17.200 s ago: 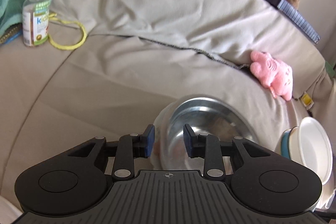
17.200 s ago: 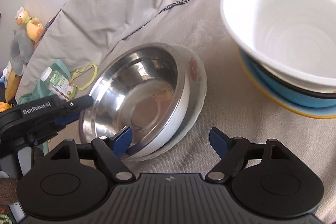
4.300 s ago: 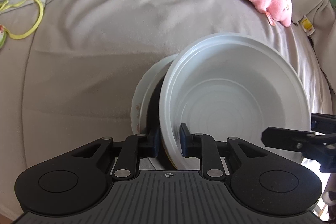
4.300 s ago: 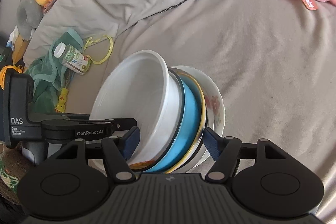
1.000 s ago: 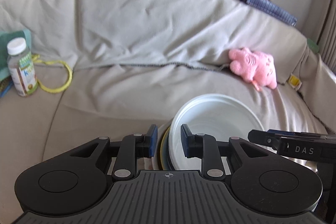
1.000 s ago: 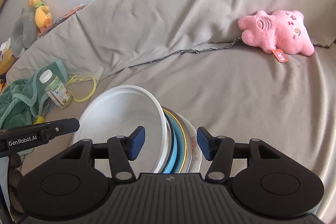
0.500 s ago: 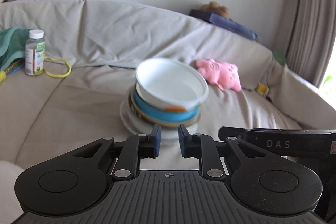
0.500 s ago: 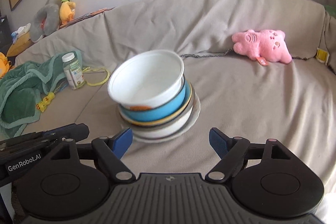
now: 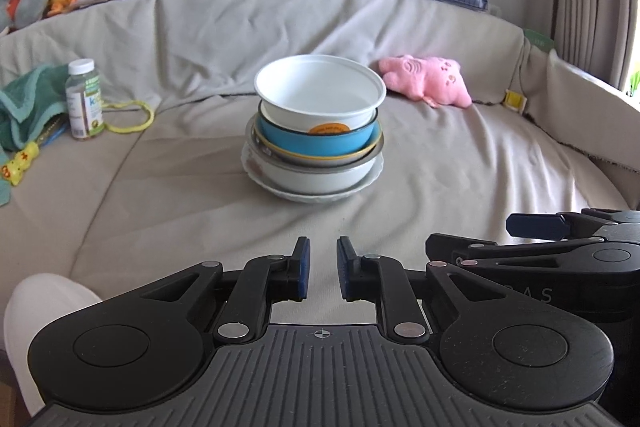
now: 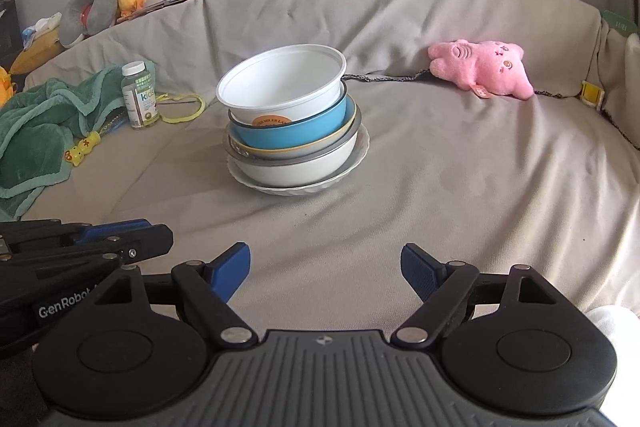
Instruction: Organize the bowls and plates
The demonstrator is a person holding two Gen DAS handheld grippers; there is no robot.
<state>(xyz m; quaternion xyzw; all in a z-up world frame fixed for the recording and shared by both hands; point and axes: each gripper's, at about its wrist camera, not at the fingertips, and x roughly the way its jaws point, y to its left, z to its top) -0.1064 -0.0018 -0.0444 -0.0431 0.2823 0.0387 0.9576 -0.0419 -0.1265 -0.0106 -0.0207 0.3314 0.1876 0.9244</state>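
A stack of dishes stands in the middle of the sofa seat. A white bowl (image 9: 320,95) (image 10: 280,83) sits tilted on top. Under it are a blue bowl (image 9: 320,143) (image 10: 296,131), a steel bowl (image 9: 372,151), a larger white bowl (image 9: 312,179) and a white plate (image 9: 312,194) (image 10: 352,157). My left gripper (image 9: 322,251) hangs well in front of the stack, its jaws closing to a narrow gap with nothing between them. My right gripper (image 10: 326,259) is equally far back, its jaws opening wide and empty.
A pink plush toy (image 9: 424,85) lies right of the stack by the backrest. A vitamin bottle (image 9: 84,99), a yellow cord loop (image 9: 128,117) and a green towel (image 10: 36,131) lie on the left. A white-clad knee (image 9: 48,307) shows at the lower left.
Both grippers have let go of the stack and pulled back from it. The left jaws have narrowed, the right jaws have spread wide. The stack stays on the seat.
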